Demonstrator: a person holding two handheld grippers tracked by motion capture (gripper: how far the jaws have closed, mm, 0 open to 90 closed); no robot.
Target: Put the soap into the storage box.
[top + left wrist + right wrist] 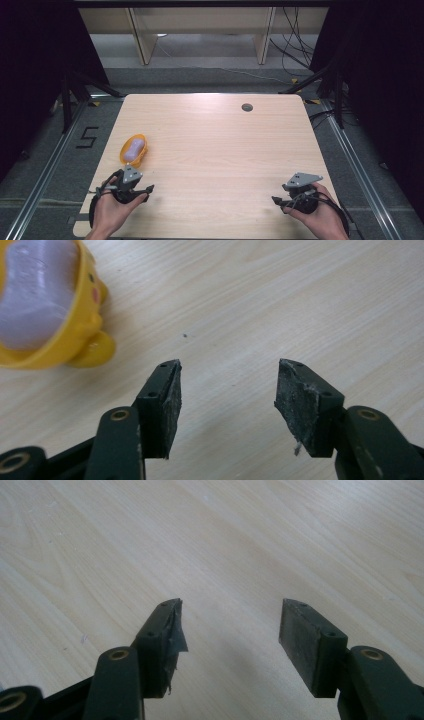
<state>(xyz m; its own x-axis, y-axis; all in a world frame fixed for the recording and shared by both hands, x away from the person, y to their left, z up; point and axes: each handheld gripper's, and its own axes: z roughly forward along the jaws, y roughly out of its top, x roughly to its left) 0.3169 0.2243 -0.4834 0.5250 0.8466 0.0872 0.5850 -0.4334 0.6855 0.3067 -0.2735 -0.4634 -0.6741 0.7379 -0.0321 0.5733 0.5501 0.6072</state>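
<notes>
Resting on pale woodgrain table (215,145) | glossy yellow dish (134,150), lilac oval inside | both tools agape, empty

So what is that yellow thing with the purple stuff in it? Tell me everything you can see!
The yellow dish is an oval, glossy, plastic-looking bowl with small rounded knobs low on its side, like little feet. A smooth, pale purple lump, shaped like a bar of soap, lies inside it. The dish sits upright on the wooden table, near its left edge, just ahead of the left tongs. The tongs are open and do not touch it.
</notes>
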